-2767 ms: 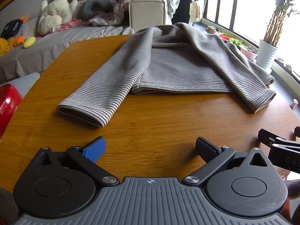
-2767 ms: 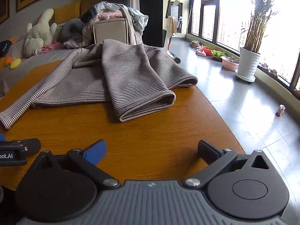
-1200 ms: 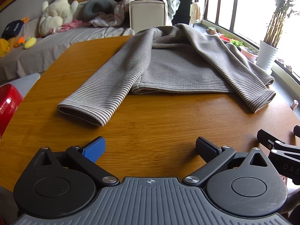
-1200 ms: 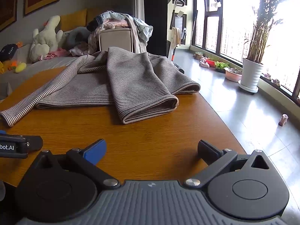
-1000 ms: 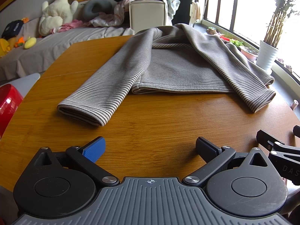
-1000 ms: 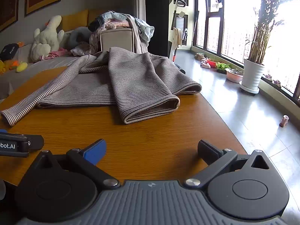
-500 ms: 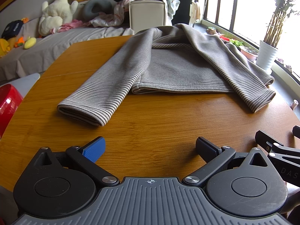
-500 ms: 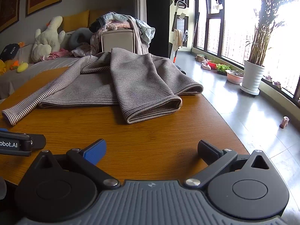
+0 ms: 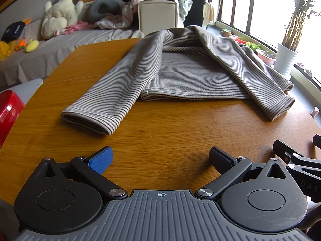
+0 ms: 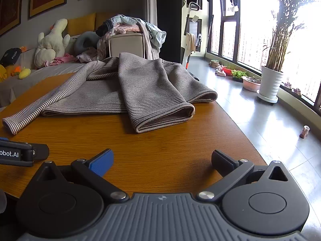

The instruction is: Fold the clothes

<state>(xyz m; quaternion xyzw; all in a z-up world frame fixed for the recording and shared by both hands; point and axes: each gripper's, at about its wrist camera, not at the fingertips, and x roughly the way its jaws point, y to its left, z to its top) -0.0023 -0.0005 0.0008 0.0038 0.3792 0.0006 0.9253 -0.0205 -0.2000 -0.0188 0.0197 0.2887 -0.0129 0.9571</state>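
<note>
A grey striped sweater (image 9: 192, 74) lies flat on the round wooden table (image 9: 160, 136), both sleeves stretched toward me. Its left cuff (image 9: 88, 120) rests nearest my left gripper (image 9: 160, 157), which is open and empty above the table's near edge. In the right wrist view the same sweater (image 10: 140, 88) shows its right sleeve cuff (image 10: 164, 118) ahead of my right gripper (image 10: 162, 158), also open and empty. Part of the right gripper (image 9: 295, 160) shows at the right edge of the left wrist view.
A red stool (image 9: 9, 110) stands left of the table. Behind it are a sofa with a plush duck (image 9: 60, 10) and a box heaped with clothes (image 9: 158, 14). A white plant pot (image 10: 269, 84) stands on the tiled floor by the windows at right.
The right gripper has tilted upward and drifted slightly, so the sweater sits lower in its view. The left gripper and the sweater have not moved.
</note>
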